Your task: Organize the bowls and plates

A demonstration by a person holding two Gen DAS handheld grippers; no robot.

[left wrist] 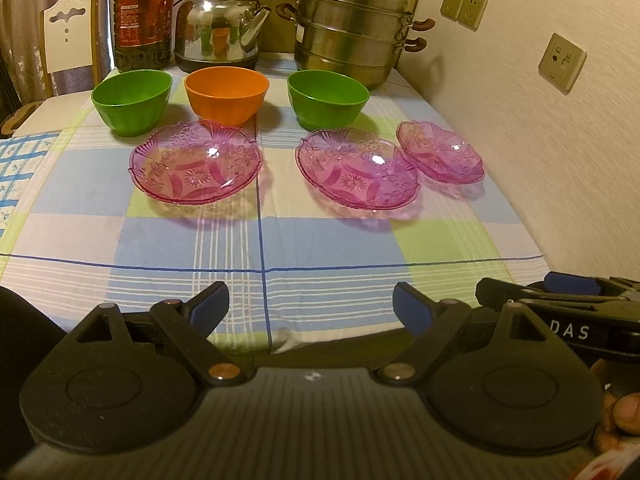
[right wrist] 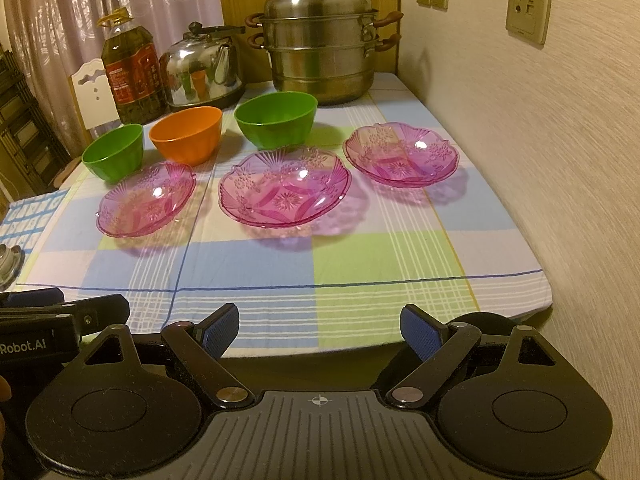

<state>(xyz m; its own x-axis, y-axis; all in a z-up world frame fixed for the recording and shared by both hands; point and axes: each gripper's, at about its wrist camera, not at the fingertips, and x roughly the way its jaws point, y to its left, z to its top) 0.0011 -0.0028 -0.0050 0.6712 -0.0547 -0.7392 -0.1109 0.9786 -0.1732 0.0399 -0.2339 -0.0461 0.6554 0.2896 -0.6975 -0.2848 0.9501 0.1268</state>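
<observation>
In the left wrist view, the left hand-held gripper [left wrist: 310, 307] stood released and empty at the worktop's [left wrist: 320, 240] near edge; three pink plates [left wrist: 356, 168] lay just before three bowls, the orange bowl [left wrist: 226, 94] between two green.

In the right wrist view, the right hand-held gripper [right wrist: 319, 330] was likewise spread, holding nothing, short of the steamer pot's [right wrist: 320, 40] plates [right wrist: 284, 188].

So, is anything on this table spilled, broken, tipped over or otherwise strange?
Nothing stands out. The three pink plates lie flat and apart, the two green bowls and the orange bowl stand upright and empty, and the checked cloth shows no spill.
</observation>
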